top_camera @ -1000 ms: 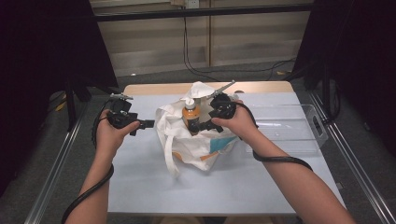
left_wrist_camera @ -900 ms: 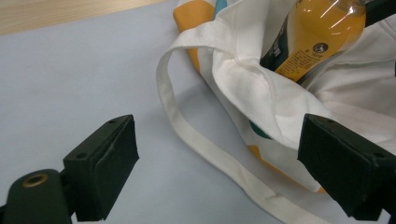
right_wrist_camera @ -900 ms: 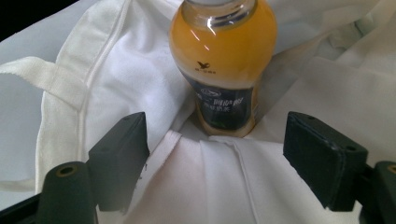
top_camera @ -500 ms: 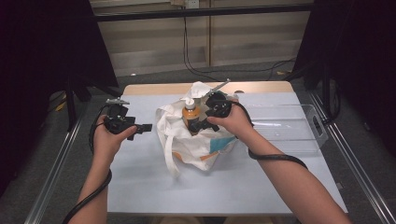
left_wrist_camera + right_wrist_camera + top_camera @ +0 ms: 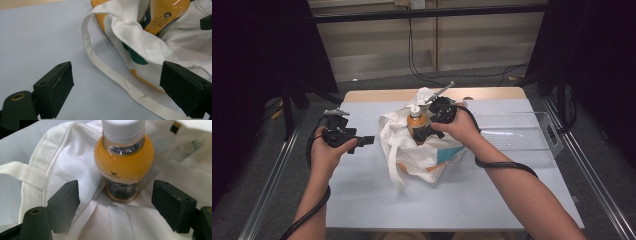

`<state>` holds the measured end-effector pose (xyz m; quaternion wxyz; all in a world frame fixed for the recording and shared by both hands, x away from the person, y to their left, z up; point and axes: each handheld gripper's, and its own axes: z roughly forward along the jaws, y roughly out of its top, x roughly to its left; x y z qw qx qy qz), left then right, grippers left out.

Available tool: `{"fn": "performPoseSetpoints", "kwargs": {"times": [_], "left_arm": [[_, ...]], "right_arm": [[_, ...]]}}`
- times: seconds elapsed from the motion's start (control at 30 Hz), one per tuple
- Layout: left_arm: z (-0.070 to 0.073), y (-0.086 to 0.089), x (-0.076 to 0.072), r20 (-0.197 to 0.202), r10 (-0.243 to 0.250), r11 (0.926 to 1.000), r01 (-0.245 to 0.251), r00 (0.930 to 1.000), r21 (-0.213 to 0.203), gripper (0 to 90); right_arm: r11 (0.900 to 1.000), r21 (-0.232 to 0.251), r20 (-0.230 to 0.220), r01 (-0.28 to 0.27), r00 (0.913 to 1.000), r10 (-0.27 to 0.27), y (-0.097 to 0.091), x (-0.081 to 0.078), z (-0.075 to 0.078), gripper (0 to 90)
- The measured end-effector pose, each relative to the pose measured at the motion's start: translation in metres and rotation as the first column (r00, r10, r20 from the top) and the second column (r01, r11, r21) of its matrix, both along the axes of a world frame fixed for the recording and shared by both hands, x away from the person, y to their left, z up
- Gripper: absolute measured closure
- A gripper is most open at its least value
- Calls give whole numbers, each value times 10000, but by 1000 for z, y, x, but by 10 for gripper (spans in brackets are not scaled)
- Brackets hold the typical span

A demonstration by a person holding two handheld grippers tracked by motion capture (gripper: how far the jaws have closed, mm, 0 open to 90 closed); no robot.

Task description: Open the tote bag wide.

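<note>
Bottle [image 5: 123,161] stands upright in the white bag [image 5: 419,150] mid-surface [image 5: 362,200] — orange liquid, white cap. We see our right gripper [image 5: 115,203] at the bag mouth, jaws wide, one either side of the bottle, not touching it. Our left gripper [image 5: 115,92] is wide open too, holding nothing — it hovers just left of the bag, over its strap [image 5: 112,72]. Clear tray [image 5: 532,145] sits to the right.

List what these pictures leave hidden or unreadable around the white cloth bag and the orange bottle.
- Lower half of the white-capped orange juice bottle: right gripper view, hidden by folds of the white cloth tote bag.
- Bottle label print: right gripper view, blurred; left gripper view, too small.
- Bag's other contents: high view, covered by cloth and the right hand.
</note>
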<state>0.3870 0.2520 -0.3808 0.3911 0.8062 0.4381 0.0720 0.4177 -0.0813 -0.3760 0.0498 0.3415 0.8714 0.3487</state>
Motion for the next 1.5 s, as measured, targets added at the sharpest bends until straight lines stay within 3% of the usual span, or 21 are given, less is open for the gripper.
{"fn": "performPoseSetpoints", "kwargs": {"times": [0.07, 0.77, 1.17, 1.5], "left_arm": [[-1, 1, 0, -20, -113, 9999, 113, 9999, 122, 114], [-6, 5, -1, -128, 13, 10000, -14, 9999, -78, 114], [-7, 5, -2, -213, -117, 9999, 118, 9997, 14, 114], [-8, 6, 0, -249, -76, 9999, 73, 9997, -129, 114]], "right_arm": [[10000, 11, -3, 10, 10000, -10, 1, 1, 1, 221], [9993, -362, -122, -15, 9999, 10, 18, 16, -1, 222], [9994, -82, 8, 340, 9994, -340, 19, 17, -2, 240], [9994, -155, -34, 303, 9995, -304, 27, 24, -11, 236]]}}
